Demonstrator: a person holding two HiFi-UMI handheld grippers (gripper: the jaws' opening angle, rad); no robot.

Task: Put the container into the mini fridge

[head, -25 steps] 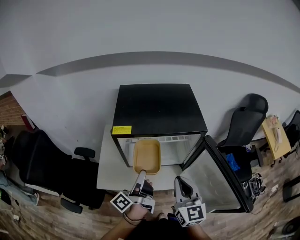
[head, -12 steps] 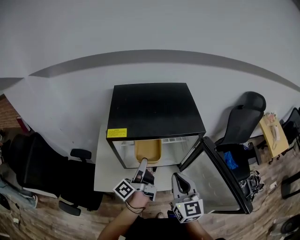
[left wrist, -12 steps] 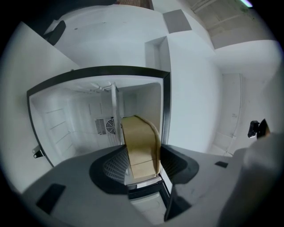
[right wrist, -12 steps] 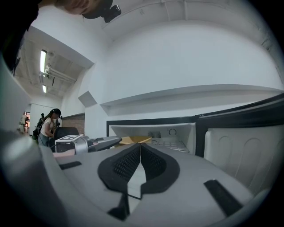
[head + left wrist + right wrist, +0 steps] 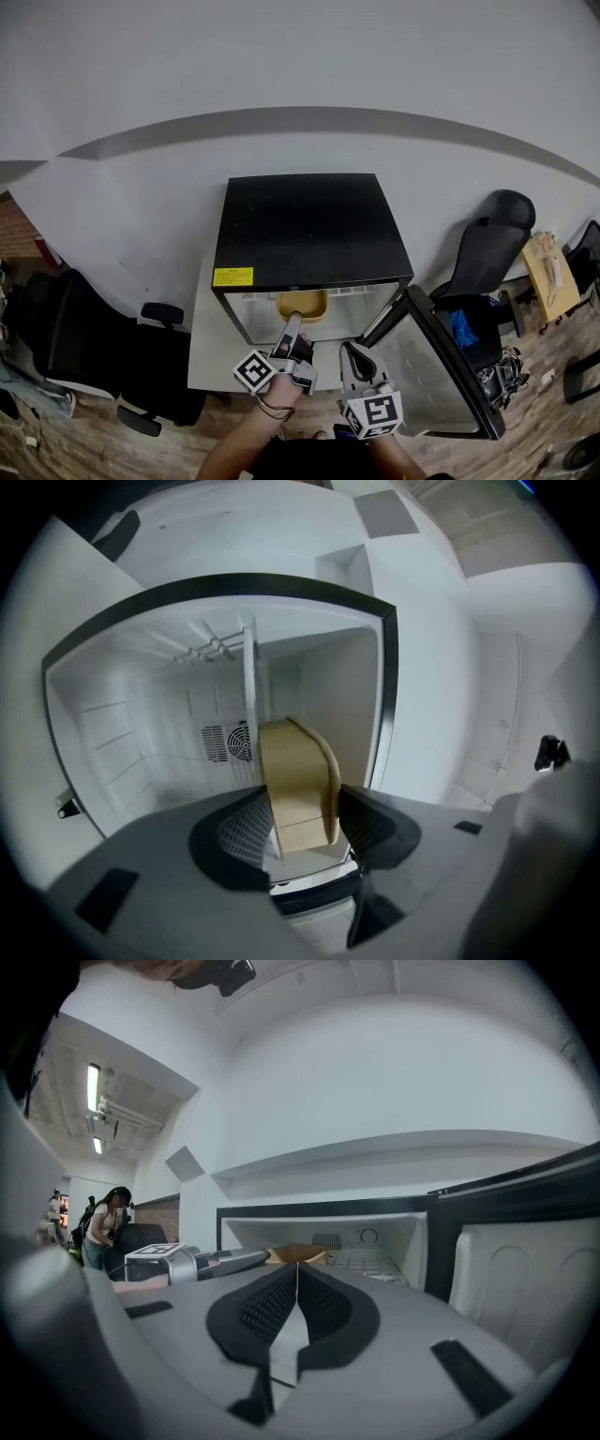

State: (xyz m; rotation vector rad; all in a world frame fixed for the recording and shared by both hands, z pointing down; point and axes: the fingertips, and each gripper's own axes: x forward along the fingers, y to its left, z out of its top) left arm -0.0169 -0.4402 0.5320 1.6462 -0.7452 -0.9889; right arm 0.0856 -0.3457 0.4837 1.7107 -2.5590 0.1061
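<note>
A tan container [image 5: 302, 304] is inside the open black mini fridge [image 5: 309, 230], half under its top edge. My left gripper [image 5: 292, 328] is shut on the container's near end; in the left gripper view the container [image 5: 298, 785] sits clamped between both pads, pointing into the white fridge interior [image 5: 159, 742]. My right gripper [image 5: 353, 360] hangs in front of the fridge opening, shut and empty; its view shows the closed jaws [image 5: 296, 1290], the fridge opening [image 5: 366, 1241] and the container [image 5: 296, 1255] beyond them.
The fridge door [image 5: 441, 361] stands open to the right. The fridge rests on a white table [image 5: 208, 352]. Black office chairs stand at the left [image 5: 84, 347] and right [image 5: 492, 248]. A person [image 5: 101, 1227] stands far left in the right gripper view.
My left gripper has pushed the container forward, deeper into the fridge; less of it shows below the fridge's top. The right gripper has stayed shut near the door.
</note>
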